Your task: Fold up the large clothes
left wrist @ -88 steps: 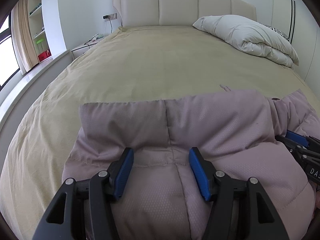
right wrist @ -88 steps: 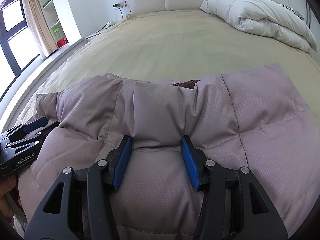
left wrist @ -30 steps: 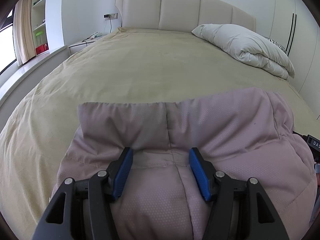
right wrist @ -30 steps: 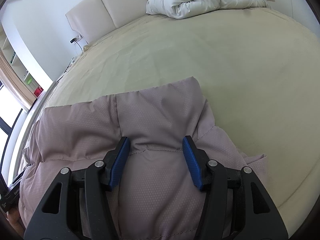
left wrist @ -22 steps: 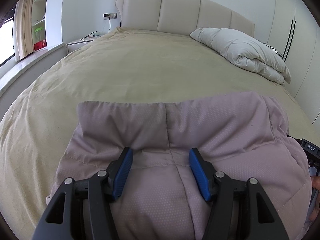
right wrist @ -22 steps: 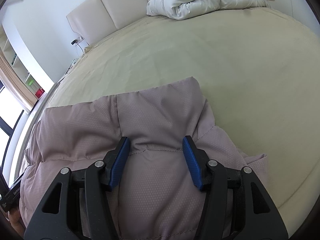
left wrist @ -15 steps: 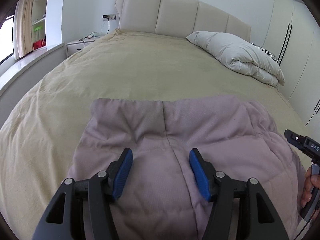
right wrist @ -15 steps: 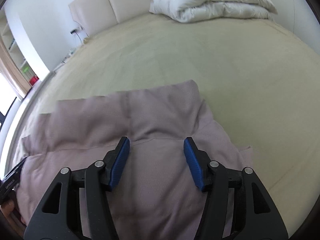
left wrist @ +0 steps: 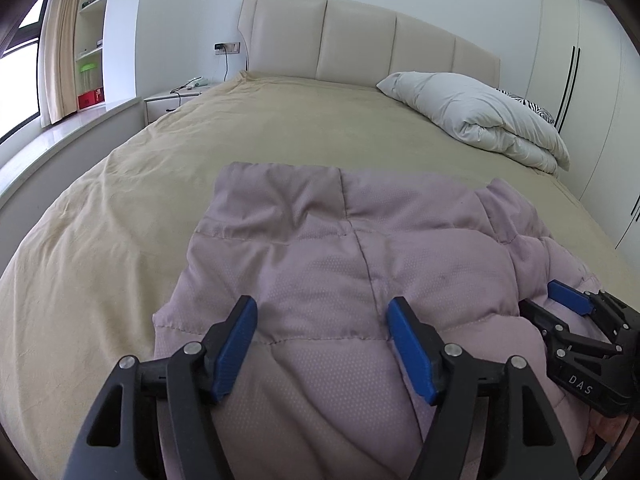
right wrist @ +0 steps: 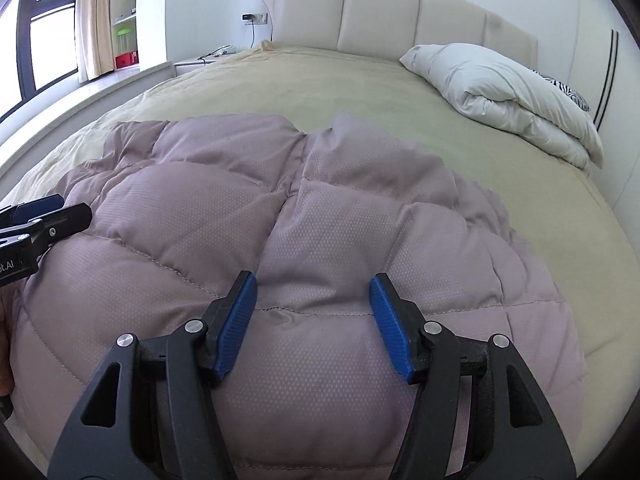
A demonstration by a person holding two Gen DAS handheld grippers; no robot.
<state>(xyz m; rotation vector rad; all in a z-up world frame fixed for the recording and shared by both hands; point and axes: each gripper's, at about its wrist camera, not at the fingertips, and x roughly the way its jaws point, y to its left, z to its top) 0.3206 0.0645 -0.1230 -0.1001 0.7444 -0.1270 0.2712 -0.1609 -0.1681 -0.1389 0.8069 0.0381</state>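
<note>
Left wrist view: a mauve quilted puffer garment [left wrist: 360, 280] is seen lying bunched on the near part of a bed [left wrist: 280, 132], its stitched panels puffed up and its far edge folded flat against the beige bedspread. The left hand-held gripper [left wrist: 322, 344] is held just above the garment's near portion, its blue-padded fingers [left wrist: 236, 344] spread wide with padded fabric visible between them; nothing is pinched. At the right edge of this view the right hand-held gripper [left wrist: 576, 320] is seen beside the garment's right side, one blue pad resting close against the fabric.

In the right wrist view the same garment [right wrist: 320, 220] is shown as a rounded heap, with a seam running down its middle and crumpled folds along its right side. The right hand-held gripper [right wrist: 312, 320] is likewise spread apart over the fabric, with no cloth clamped. The left hand-held gripper [right wrist: 36, 216] is seen at the left edge, near the garment's left side.

Farther up the bed, a white folded duvet [left wrist: 480, 116] is laid on the right, well apart from the garment. A cream padded headboard [left wrist: 360, 48] is set against the wall behind. A nightstand [left wrist: 172, 104] is placed to the left of the bed, and shelves [left wrist: 90, 40] and a curtain [left wrist: 54, 60] are seen beside the window.
</note>
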